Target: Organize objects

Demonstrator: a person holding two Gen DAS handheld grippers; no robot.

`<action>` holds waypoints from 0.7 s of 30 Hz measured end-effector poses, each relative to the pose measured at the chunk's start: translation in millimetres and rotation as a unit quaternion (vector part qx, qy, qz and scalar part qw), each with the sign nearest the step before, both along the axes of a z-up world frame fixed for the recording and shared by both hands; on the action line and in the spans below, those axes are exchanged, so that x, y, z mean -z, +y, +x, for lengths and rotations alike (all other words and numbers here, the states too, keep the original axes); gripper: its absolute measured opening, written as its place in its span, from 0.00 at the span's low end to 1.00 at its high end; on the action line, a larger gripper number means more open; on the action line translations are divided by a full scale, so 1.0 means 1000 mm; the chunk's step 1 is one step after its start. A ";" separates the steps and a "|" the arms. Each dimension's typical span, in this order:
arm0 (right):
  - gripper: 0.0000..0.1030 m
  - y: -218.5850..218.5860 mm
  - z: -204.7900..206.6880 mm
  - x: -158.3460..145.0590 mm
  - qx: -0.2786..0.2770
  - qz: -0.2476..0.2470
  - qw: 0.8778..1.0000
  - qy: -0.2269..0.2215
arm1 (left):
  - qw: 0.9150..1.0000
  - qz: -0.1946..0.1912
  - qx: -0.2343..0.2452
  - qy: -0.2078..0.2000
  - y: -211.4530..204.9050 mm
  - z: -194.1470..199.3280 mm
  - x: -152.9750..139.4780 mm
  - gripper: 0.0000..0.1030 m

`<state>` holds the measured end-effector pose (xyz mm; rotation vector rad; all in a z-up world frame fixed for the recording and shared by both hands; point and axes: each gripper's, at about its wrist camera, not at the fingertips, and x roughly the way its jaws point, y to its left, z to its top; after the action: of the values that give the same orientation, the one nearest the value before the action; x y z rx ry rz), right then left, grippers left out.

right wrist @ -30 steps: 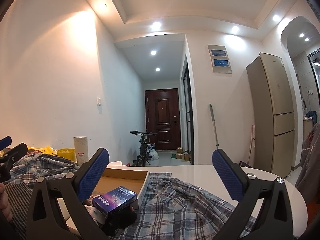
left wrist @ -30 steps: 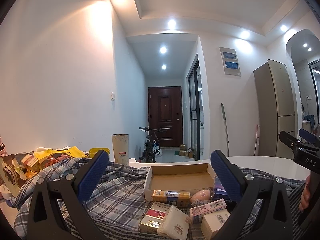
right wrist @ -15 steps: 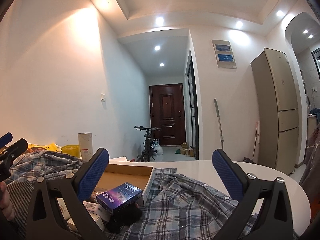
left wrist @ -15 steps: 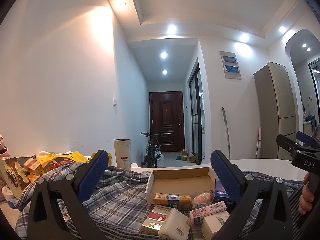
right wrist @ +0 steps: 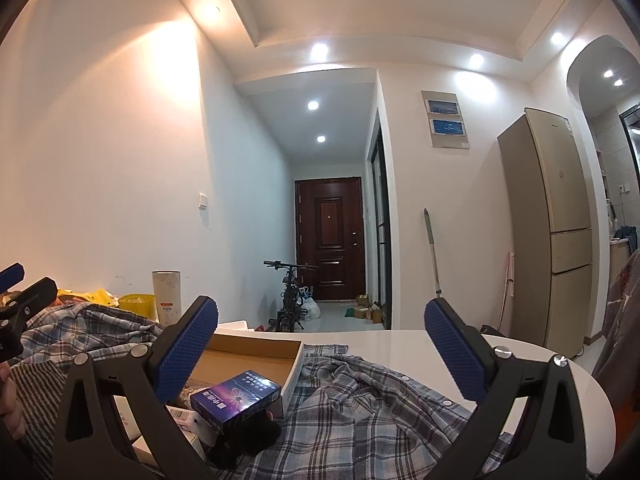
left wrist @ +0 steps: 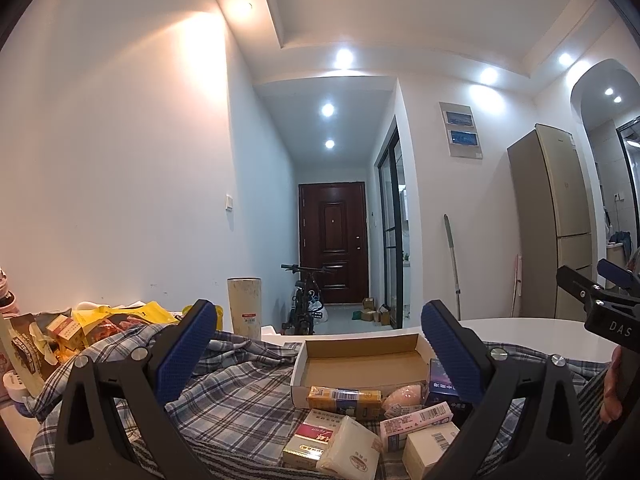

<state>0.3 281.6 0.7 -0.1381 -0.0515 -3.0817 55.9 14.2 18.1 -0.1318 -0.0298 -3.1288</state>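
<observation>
Both grippers hang above the cluttered table [right wrist: 460, 344] with nothing in them. The left gripper [left wrist: 316, 340] has its blue-padded fingers spread wide, and the right gripper [right wrist: 320, 336] is spread just as wide.

A rumpled plaid shirt [left wrist: 240, 400] covers much of the white table, and on it lies a shallow cardboard box [left wrist: 360, 364], open on top with a bare floor. Crowded against its near wall are the small goods: a yellow packet [left wrist: 344, 398], a pink pouch [left wrist: 402, 394], a red and white carton [left wrist: 308, 440], a pale tissue pack [left wrist: 350, 450], a pink and white barcoded box [left wrist: 416, 420] and a plain cream box [left wrist: 430, 446]. A dark blue carton [right wrist: 236, 398] rests tilted against the cardboard box's near right corner, atop something black that I cannot make out.

Far left, a heap of yellow bags and snack packets [left wrist: 80, 328] sits by the wall, beside a tall pale tumbler [left wrist: 245, 308].
</observation>
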 end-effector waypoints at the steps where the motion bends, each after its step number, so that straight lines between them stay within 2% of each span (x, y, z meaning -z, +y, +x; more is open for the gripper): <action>1: 1.00 0.001 0.002 0.001 0.005 -0.003 1.000 0.004 | 1.000 0.001 0.000 0.000 0.000 -0.001 0.000 1.00; 4: 1.00 0.005 0.009 0.001 -0.008 -0.014 1.000 0.021 | 1.000 0.001 0.001 -0.004 0.000 -0.001 0.000 1.00; 7: 1.00 0.002 0.008 0.001 -0.028 -0.012 0.999 0.019 | 1.000 0.001 0.000 -0.004 0.000 -0.001 0.000 1.00; 14: 1.00 -0.003 0.012 0.000 0.010 -0.001 1.000 0.028 | 1.000 0.001 -0.001 -0.012 -0.001 -0.004 0.000 1.00; 17: 1.00 0.001 0.007 0.000 0.039 -0.010 0.999 0.012 | 1.000 0.006 -0.005 -0.020 -0.003 -0.007 -0.001 1.00; 21: 1.00 0.002 0.006 -0.001 0.041 -0.016 0.999 0.003 | 0.999 0.015 -0.005 -0.037 -0.006 -0.015 0.000 1.00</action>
<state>6.2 284.0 2.0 -0.1557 -0.0961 -3.1634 41.3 8.1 18.5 -0.0162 0.0153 -3.1212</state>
